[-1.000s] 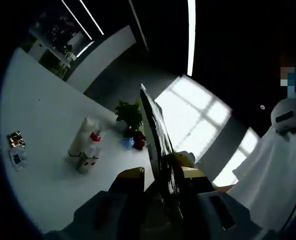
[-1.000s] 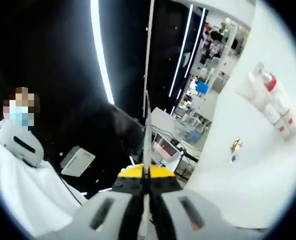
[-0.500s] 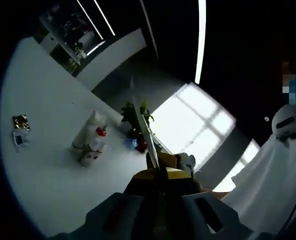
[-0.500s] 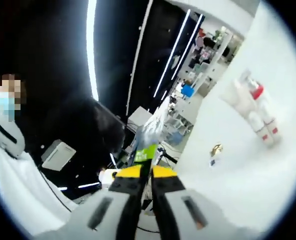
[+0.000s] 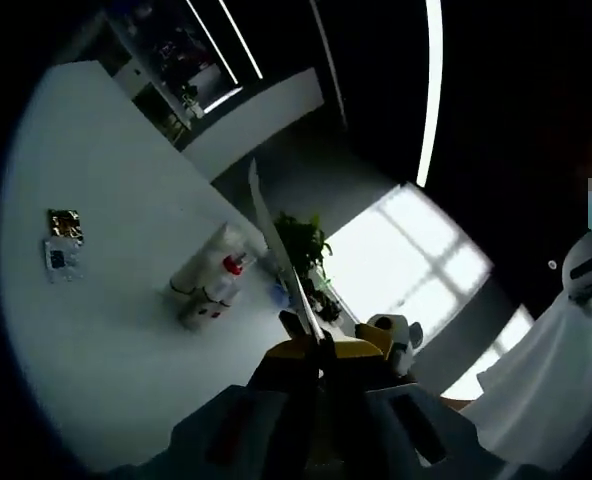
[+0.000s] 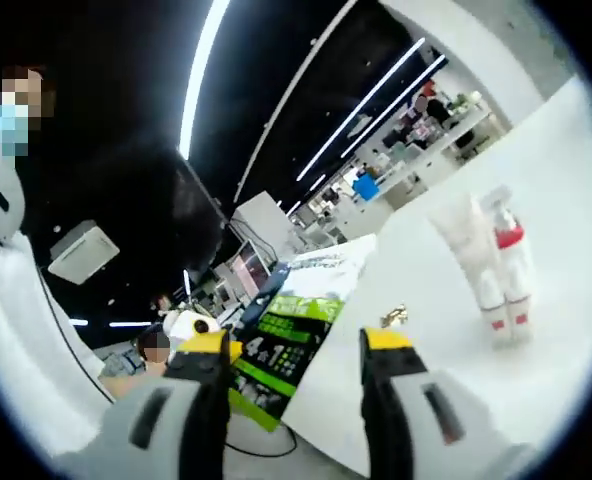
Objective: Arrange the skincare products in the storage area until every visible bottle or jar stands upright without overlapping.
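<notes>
Two skincare containers stand close together on the white table (image 5: 96, 300) in the left gripper view: a white tube (image 5: 204, 262) and, just beside it, a spray bottle (image 5: 216, 298) with a red collar. Far to their left lie two small packets, a gold packet (image 5: 64, 223) and a pale packet (image 5: 58, 259), touching or nearly so. One potted plant (image 5: 306, 255) stands behind the bottles, near the bright window (image 5: 406, 270). The left gripper (image 5: 319, 352) rises from the bottom with its yellow-tipped jaws brought together on a thin flat sheet (image 5: 276, 255), seen edge-on and reaching up toward the bottles. One person in white (image 5: 556, 380) stands at the right.

Two jaws of the right gripper (image 6: 296, 350) stand apart in the right gripper view, with nothing between them. Beyond them the same sheet shows its face: a green printed card (image 6: 286, 345) with "4 in 1" lettering, held at its near-left end by the other gripper's yellow tip. On the table the tube (image 6: 466, 250) and the spray bottle (image 6: 508, 262) stand upright side by side, with the gold packet (image 6: 393, 317) to their left. Shelves and desks fill the room behind, and a person in white (image 6: 16, 250) stands at the left.
</notes>
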